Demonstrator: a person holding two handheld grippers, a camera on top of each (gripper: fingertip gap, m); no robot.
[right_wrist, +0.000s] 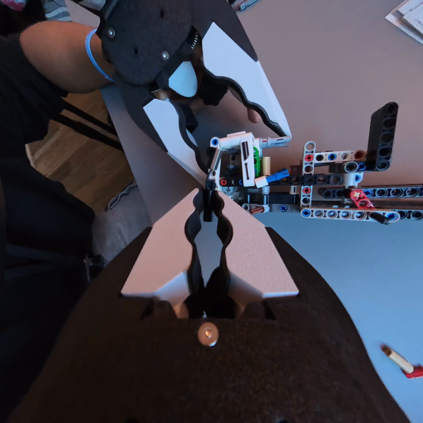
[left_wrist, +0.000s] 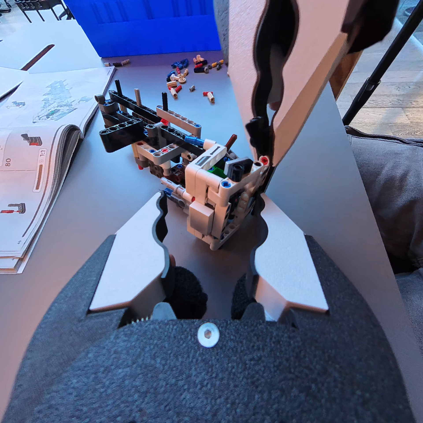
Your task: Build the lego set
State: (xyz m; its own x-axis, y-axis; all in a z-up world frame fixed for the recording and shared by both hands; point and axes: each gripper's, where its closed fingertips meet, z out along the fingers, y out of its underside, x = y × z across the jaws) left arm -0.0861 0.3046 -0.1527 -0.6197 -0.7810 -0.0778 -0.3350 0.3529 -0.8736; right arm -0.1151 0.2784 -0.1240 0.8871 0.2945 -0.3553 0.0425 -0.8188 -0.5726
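left tongs [left_wrist: 210,201] straddle lego model [left_wrist: 212,190]; right tongs [right_wrist: 208,199] pinch black pin [right_wrist: 207,207].

Lego model [right_wrist: 320,183] cut off right

Home living space, likely: wood-plank floor [left_wrist: 389,91] right of hand-held gripper, grey fabric cushion [left_wrist: 389,194] beside grey counter [left_wrist: 91,229], dark chair legs [left_wrist: 34,11] far ahead-left, open paper instruction booklet [left_wrist: 45,137] left.

Bare tabletop [left_wrist: 96,217] is left between the instruction booklet [left_wrist: 34,160] and the lego model [left_wrist: 183,160]; loose pins [left_wrist: 183,77] are scattered beyond.
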